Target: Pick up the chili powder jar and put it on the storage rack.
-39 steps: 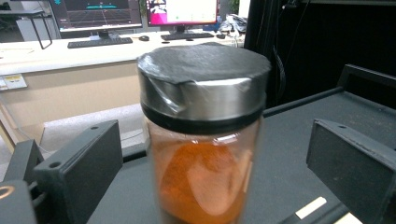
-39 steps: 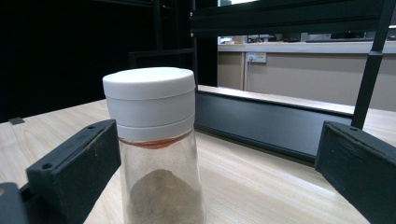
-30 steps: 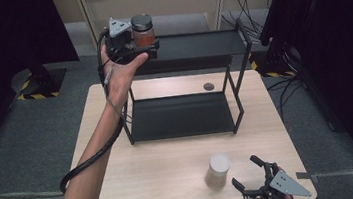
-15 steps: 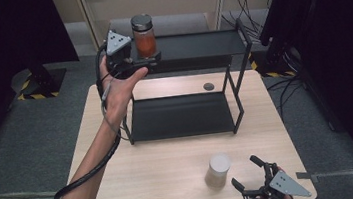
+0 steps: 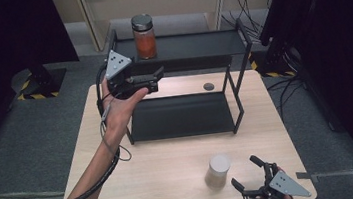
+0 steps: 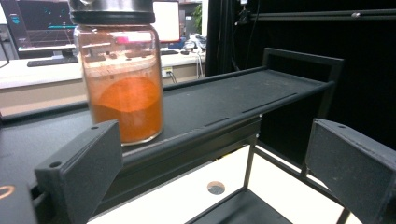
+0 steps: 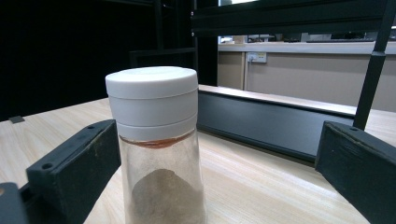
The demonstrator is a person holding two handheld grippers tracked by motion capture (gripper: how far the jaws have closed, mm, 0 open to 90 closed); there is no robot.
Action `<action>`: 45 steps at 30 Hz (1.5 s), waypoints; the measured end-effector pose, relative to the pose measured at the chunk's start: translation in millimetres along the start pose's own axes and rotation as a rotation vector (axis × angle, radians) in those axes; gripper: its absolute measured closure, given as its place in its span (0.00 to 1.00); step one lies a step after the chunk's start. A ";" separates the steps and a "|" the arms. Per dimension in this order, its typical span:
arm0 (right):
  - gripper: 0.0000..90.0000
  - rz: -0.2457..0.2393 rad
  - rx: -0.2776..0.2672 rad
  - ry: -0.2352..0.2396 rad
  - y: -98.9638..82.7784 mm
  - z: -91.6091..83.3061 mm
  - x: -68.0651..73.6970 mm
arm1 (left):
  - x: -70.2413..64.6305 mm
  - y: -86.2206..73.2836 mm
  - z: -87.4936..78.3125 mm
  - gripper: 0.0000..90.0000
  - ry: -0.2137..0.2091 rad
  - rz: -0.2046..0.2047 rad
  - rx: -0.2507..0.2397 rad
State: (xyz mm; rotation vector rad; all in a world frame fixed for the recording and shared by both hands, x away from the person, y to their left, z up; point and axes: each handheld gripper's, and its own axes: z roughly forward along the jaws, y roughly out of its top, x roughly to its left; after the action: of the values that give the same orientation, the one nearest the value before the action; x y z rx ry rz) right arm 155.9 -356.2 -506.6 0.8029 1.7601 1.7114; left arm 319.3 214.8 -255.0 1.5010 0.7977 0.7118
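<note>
Left gripper (image 5: 154, 80) is hovering, jaws spread, clear of shelved orange-powder jar (image 5: 144, 36); right gripper (image 5: 255, 183), jaws spread, should straddle white-capped shaker (image 5: 218, 171) squarely before closing.

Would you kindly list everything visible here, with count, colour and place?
Jar: one, clear glass, dark lid, orange powder; upright on the shelf's top tier, left end.
Shaker: one, clear with white cap, brownish powder; on the table, near right.
Shelf: one, black, two tiers; far half of the table.
Round mark: one, dark; tabletop under the top tier.
Table: one, light wood.
Left gripper: black, jaws open, empty, near the jar.
Right gripper: black, jaws open, beside the shaker.
</note>
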 end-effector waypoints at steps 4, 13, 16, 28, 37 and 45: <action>0.01 0.000 -0.001 0.001 -0.1 0.0 0.0 | -2.9 -7.4 -5.6 0.04 -0.014 0.003 -0.002; 0.01 0.001 0.000 0.000 -0.1 0.2 0.1 | -9.0 -25.9 -15.4 0.04 -0.053 0.022 0.013; 0.01 0.002 0.000 0.000 -0.1 0.3 0.1 | -10.5 -33.0 -20.3 0.04 -0.066 0.021 0.008; 0.01 0.003 0.001 0.000 -0.3 1.1 0.2 | -15.3 -61.1 -37.9 0.04 -0.106 0.026 0.006; 0.01 0.003 0.002 0.000 -0.2 1.6 0.7 | -19.8 -86.4 -45.2 0.04 -0.132 0.012 0.005; 0.01 0.005 0.003 0.000 -0.1 1.7 0.7 | -25.2 -102.9 -55.0 0.04 -0.153 0.004 0.013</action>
State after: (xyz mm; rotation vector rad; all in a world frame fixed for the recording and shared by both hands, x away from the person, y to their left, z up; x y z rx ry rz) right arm 156.7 -354.6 -506.8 0.8089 1.7625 1.7125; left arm 252.3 228.8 -352.8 1.5491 0.6841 0.5877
